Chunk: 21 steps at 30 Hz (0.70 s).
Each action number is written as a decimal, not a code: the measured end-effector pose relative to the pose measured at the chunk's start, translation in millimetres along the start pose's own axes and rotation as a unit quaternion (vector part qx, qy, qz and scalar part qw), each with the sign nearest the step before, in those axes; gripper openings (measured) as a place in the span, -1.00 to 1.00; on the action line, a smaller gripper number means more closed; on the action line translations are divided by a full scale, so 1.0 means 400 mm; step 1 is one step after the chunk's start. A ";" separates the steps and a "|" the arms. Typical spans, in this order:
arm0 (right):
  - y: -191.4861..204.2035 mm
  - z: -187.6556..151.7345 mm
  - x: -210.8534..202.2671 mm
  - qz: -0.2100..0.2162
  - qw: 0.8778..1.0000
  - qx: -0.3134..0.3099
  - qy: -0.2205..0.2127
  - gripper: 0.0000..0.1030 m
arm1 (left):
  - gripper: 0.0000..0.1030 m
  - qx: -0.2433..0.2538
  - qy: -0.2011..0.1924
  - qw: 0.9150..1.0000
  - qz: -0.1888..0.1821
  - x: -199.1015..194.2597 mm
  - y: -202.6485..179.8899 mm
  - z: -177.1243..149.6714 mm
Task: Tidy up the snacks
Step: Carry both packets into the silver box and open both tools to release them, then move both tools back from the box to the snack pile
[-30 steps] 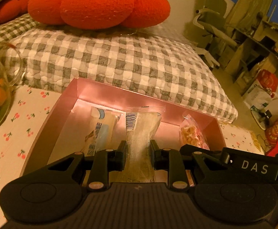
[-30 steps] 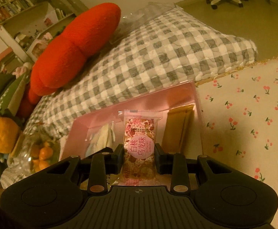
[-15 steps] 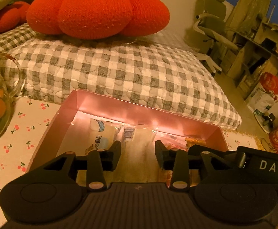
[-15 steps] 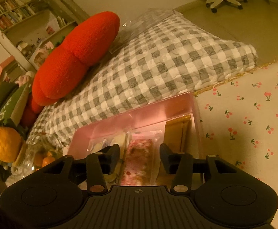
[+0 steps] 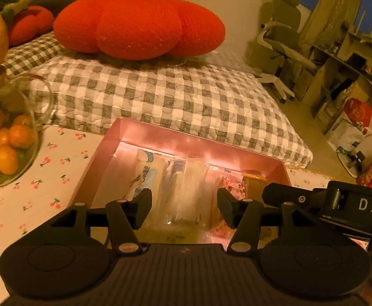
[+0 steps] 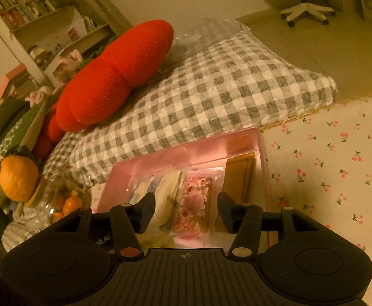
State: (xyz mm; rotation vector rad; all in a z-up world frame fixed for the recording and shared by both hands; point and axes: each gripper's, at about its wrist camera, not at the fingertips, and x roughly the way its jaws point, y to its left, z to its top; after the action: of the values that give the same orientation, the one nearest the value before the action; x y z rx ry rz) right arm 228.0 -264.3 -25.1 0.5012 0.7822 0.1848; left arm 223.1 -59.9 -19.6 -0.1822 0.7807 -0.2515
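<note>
Both your grippers are opening up over the pink box (image 5: 160,137), holding nothing: the left gripper (image 5: 184,207) above the clear packet (image 5: 186,191), the right gripper (image 6: 186,210) above the pink floral packet (image 6: 194,204). Both packets lie in the box, mid-row.

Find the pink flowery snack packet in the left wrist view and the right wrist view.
Left wrist view: pink flowery snack packet lies right of centre in the pink box, partly behind the gripper's right finger.
Right wrist view: it lies centre frame, between the open gripper fingers.
Shared landmark: the red pumpkin cushion.
</note>
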 end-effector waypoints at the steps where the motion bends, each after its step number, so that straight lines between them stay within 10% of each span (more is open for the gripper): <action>1: 0.002 -0.003 -0.009 -0.001 1.000 0.000 0.000 0.07 | 0.04 0.000 0.000 1.000 0.000 -0.008 0.001 -0.002; 21: 0.074 -0.098 -0.157 -0.012 0.999 -0.031 0.018 0.48 | 0.64 0.006 0.022 1.000 0.017 -0.178 0.038 -0.078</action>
State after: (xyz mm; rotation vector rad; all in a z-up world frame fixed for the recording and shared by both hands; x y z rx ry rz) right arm 156.9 -245.8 5.6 0.4303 0.8157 0.1952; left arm 154.8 -26.7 2.6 -0.1519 0.8246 -0.2282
